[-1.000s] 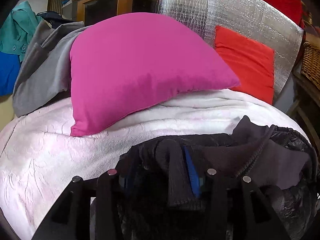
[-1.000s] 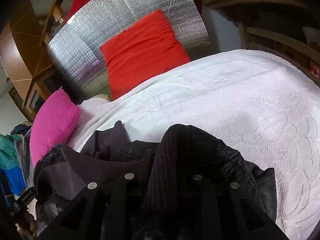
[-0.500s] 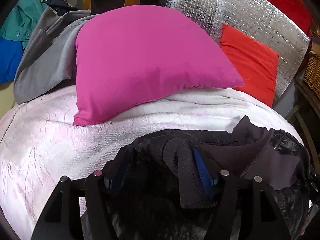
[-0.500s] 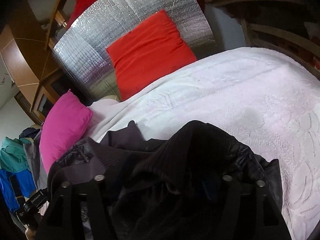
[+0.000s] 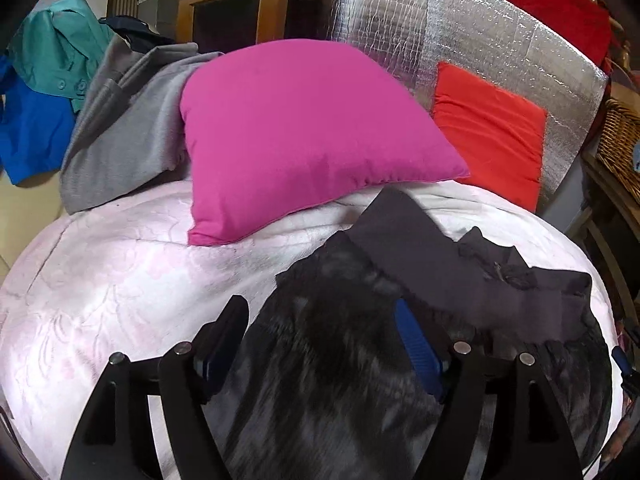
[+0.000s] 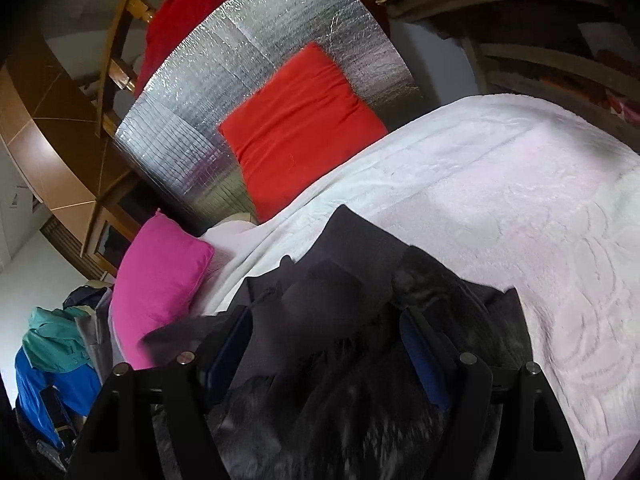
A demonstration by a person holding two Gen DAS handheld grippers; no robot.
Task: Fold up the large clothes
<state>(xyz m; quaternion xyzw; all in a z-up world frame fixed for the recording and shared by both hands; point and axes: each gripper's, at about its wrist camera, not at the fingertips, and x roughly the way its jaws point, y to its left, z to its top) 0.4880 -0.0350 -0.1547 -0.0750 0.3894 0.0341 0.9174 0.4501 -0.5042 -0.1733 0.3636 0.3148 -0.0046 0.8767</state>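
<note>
A black jacket [image 5: 340,368] with a dark grey ribbed collar [image 5: 440,280] lies on the white bedspread [image 5: 120,280]. My left gripper [image 5: 320,320] is open just above the jacket, its blue pads apart with nothing between them. In the right wrist view the same jacket [image 6: 340,400] lies under my right gripper [image 6: 324,320], which is also open and holds nothing. The collar [image 6: 352,264] spreads flat ahead of it on the bedspread [image 6: 520,220].
A pink cushion [image 5: 304,136] and a red cushion [image 5: 492,132] lean at the bed's head against a silver foil panel [image 5: 460,32]. Grey, teal and blue clothes [image 5: 120,120] are heaped at the left. A wicker basket [image 5: 620,140] stands at the right.
Both grippers opened and let go of the jacket's ribbed cuffs. The jacket dropped flat onto the bed, and both grippers rose and drew back a little.
</note>
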